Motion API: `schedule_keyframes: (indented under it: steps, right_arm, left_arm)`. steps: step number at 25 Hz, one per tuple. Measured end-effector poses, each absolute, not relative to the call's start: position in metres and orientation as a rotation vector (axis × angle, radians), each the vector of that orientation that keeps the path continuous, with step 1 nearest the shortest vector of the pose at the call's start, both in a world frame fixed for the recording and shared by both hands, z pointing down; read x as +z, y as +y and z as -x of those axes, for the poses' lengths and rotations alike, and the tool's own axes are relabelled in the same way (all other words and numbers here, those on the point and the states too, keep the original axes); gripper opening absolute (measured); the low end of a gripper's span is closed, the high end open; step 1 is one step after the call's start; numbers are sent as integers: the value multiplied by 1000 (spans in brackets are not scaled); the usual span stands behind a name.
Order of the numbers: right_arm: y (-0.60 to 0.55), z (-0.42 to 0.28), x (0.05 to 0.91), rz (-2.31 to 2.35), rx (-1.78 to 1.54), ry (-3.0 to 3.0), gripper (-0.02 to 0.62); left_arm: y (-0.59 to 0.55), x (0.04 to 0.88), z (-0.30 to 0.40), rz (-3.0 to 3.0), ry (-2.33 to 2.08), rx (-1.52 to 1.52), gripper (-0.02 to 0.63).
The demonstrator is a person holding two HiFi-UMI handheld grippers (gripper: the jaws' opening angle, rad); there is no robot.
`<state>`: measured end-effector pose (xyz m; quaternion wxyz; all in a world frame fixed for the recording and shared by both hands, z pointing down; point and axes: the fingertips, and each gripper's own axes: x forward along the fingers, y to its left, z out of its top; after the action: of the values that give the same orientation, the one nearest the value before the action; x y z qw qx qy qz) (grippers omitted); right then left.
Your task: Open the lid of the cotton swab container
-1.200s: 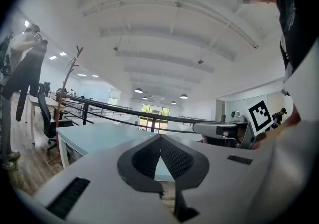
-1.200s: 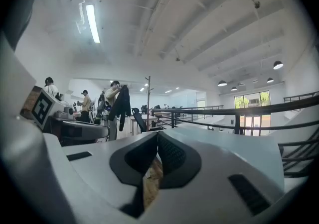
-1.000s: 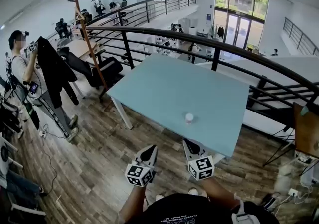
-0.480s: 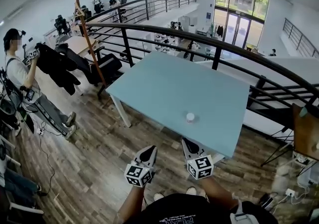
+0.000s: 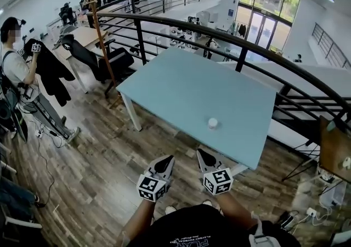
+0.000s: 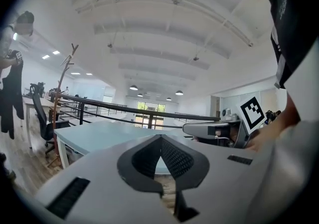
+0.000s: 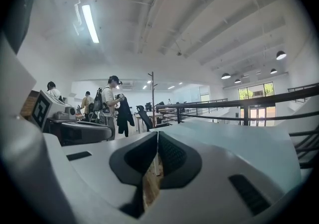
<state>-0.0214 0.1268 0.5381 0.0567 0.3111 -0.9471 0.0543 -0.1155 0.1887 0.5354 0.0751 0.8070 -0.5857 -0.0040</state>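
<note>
Person's got both arms out low, side by side, pointing about level at the table (image 5: 181, 92). Left gripper (image 5: 167, 159) and right gripper (image 5: 201, 153) both have their jaws pinched together, nothing in them. The container (image 5: 213, 123) sits near the table's front edge, apart from both tips.

Bright, even daylight + ceiling strip light (image 7: 90, 23); heavy fisheye, dark vignetted corners.

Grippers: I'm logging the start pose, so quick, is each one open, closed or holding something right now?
Left gripper: closed, holding nothing.
Right gripper: closed, holding nothing.
</note>
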Motion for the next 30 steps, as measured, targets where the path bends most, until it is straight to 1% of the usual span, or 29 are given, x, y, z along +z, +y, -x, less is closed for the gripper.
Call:
schedule_keyframes:
  steps: [8, 21, 30]
  right_arm:
    - [115, 33, 540, -975, 182, -2865, 21]
    - [37, 32, 538, -876, 157, -2867, 21]
    - [-24, 28, 536, -871, 170, -2889, 21]
  left_arm:
    - [175, 531, 110, -2440, -1696, -39, 12]
    - [90, 535, 124, -2397, -1765, -1, 11]
    - [35, 541, 114, -2368, -1739, 9, 12]
